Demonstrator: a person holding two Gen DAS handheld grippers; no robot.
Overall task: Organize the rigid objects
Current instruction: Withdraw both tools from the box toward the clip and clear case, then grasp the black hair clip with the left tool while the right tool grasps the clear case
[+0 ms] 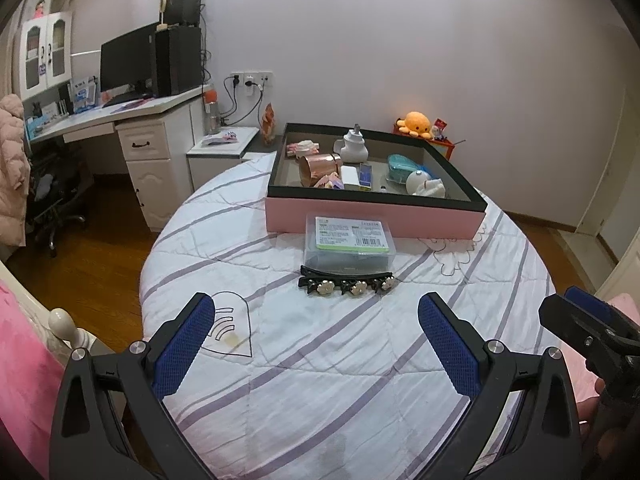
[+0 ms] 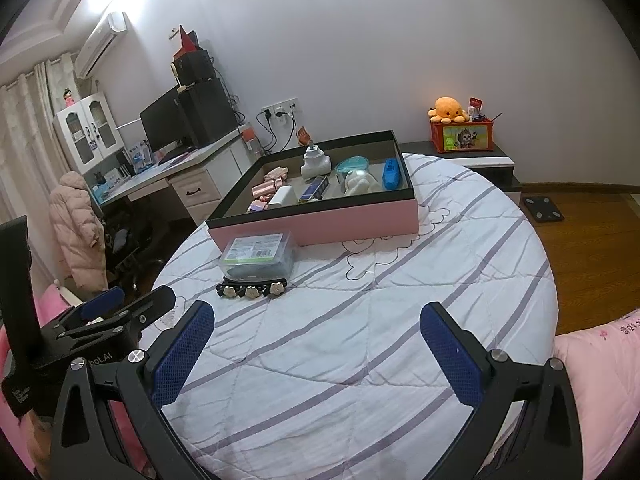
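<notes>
A pink box [image 1: 372, 216] [image 2: 320, 226] with a black rim lies on the round bed and holds several small items: a copper cup [image 1: 318, 168], a white diffuser [image 1: 354, 146] [image 2: 314, 162], a teal case [image 1: 402, 166] and a blue item [image 2: 391, 174]. In front of the box sits a clear plastic case [image 1: 349, 242] [image 2: 258, 258] with a green label. Nearer me lies a black hair clip [image 1: 346, 282] [image 2: 252, 288] with three flowers. My left gripper [image 1: 316, 344] stands open over bare quilt, short of the clip. My right gripper [image 2: 318, 350] is open too, to the clip's right.
The bed's striped white quilt [image 1: 320, 380] [image 2: 400, 280] fills the foreground. A white desk [image 1: 132, 120] with a monitor stands at the left, a chair and a pink coat [image 2: 78, 232] beside it. A nightstand carries an orange plush [image 2: 448, 110]. A scale [image 2: 544, 208] lies on the wooden floor.
</notes>
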